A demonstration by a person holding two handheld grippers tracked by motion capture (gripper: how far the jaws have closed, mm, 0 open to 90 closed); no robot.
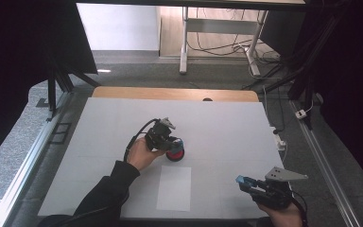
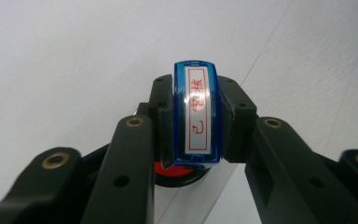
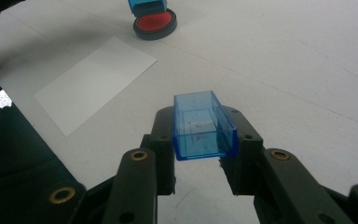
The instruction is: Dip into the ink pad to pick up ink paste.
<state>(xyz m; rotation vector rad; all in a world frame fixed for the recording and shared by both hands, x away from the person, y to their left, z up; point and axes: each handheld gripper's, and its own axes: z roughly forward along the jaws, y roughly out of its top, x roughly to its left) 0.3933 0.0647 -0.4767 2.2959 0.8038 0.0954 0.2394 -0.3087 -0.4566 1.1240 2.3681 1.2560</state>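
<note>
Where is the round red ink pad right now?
The red ink pad sits mid-table in the high view, under the blue stamp in the left gripper, beyond the white paper.

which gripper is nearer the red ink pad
Left. The left gripper holds the blue stamp right over the red ink pad. The right gripper, holding the blue cap, sits far off near the table's edge.

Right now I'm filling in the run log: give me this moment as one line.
left tongs: shut on blue stamp, over red ink pad | right tongs: shut on blue cap | paper slip: untouched
</note>
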